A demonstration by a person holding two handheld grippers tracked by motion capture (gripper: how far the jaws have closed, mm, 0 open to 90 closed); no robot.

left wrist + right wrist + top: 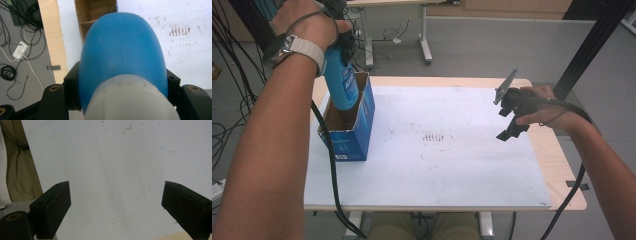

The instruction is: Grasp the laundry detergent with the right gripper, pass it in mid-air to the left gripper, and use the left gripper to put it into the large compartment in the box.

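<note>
A blue bottle (340,82) with a white cap end hangs bottom-down over an open blue cardboard box (348,127) at the table's left. Its lower end reaches into the box mouth. My left gripper (339,37) is shut on the bottle (122,57); in the left gripper view both black pads press its sides near the white cap (130,100), and the box (92,15) lies beyond. My right gripper (508,127) hovers over the right side of the white mat, open, with nothing between its fingers (53,207).
A white mat (432,150) with dark smudges covers most of the wooden table (562,165). Cables trail from both grippers. Another table's legs (424,40) and loose wires stand on the floor behind.
</note>
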